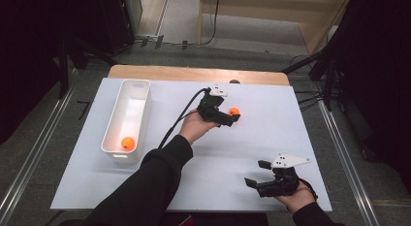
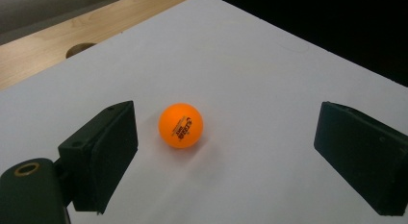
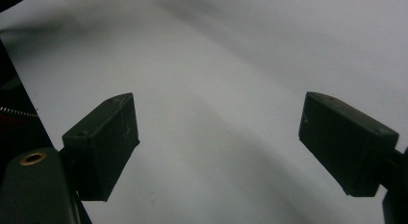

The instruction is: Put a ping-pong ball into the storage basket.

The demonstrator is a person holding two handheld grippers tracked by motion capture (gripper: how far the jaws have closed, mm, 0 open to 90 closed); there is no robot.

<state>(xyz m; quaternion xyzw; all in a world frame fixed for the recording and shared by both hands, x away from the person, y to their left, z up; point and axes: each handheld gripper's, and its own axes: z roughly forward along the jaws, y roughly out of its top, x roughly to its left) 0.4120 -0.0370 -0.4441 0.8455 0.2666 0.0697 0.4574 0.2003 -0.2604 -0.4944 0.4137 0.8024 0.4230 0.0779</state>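
An orange ball (image 1: 234, 111) lies on the white sheet (image 1: 271, 134) near the table's middle back. My left gripper (image 1: 229, 114) is open around it, low over the sheet. In the left gripper view the ball (image 2: 181, 125) rests between the two jaws, closer to the left one and touching neither; my left gripper (image 2: 226, 137) is spread wide. A second orange ball (image 1: 127, 143) sits in the near end of the white bin (image 1: 140, 97). My right gripper (image 1: 257, 173) is open near the front right edge, and in its own view the right gripper (image 3: 219, 132) has only bare sheet between its jaws.
The bin stands lengthwise along the sheet's left side. A strip of wooden tabletop (image 1: 194, 73) with a round hole (image 2: 79, 48) runs behind the sheet. The person's left sleeve (image 1: 145, 187) crosses the front middle. Dark floor and stands surround the table.
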